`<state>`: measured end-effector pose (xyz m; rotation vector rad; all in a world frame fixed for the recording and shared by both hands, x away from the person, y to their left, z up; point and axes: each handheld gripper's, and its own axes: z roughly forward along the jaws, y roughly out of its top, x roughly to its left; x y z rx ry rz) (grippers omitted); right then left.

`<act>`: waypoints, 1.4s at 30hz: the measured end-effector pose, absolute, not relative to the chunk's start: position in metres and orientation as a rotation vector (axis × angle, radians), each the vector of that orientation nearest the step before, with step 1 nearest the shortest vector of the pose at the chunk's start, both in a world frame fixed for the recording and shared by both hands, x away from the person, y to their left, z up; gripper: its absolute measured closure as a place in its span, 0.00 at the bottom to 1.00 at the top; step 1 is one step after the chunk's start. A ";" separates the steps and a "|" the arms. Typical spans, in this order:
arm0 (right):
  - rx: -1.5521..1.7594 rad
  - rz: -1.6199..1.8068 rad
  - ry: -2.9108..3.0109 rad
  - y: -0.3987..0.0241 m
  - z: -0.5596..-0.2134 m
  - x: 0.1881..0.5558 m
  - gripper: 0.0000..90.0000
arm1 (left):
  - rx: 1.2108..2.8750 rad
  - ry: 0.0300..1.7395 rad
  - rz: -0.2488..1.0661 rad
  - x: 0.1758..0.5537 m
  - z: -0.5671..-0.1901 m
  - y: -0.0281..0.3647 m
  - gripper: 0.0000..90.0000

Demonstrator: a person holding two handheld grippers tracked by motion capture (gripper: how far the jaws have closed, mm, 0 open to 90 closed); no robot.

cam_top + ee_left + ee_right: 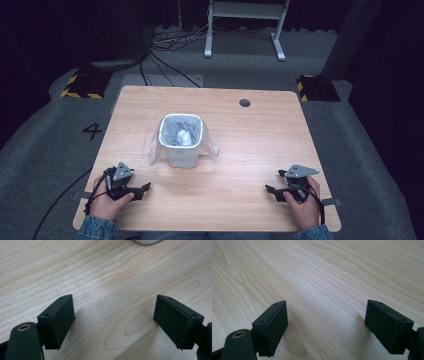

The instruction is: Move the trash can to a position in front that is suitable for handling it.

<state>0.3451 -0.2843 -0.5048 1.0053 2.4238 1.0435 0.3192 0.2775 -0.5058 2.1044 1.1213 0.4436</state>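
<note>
A small white bin (181, 139) lined with a clear plastic bag stands near the middle of the wooden table (250, 145), with crumpled pale material inside. Its base edge (147, 242) peeks in at the top of the left gripper view. My left gripper (142, 191) rests at the table's front left, held by a hand, jaws wide apart with bare wood between them (115, 315). My right gripper (272, 191) rests at the front right, also open, with nothing between its jaws (325, 322). Both point inward toward the table's middle.
A round cable hole (244, 102) sits near the table's far edge. Beyond the table are floor cables (170, 42), a white stand frame (245, 25) and two black-and-yellow blocks (82, 85). A "4" (92, 131) is marked on the grey floor at left.
</note>
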 end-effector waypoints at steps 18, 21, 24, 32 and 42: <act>0.996 1.047 2.427 -0.284 -0.505 0.345 0.20 | 2.011 1.190 0.492 0.331 -0.477 0.292 0.25; 0.999 1.047 2.428 -0.284 -0.505 0.346 0.20 | 1.985 1.199 0.500 0.333 -0.471 0.292 0.25; 0.999 1.048 2.429 -0.284 -0.505 0.346 0.20 | 1.962 1.195 0.523 0.337 -0.465 0.293 0.25; 0.998 1.048 2.429 -0.284 -0.505 0.346 0.20 | 1.915 1.150 0.586 0.348 -0.436 0.287 0.28; 0.999 1.048 2.429 -0.284 -0.505 0.346 0.20 | 1.872 1.136 0.607 0.364 -0.418 0.283 0.29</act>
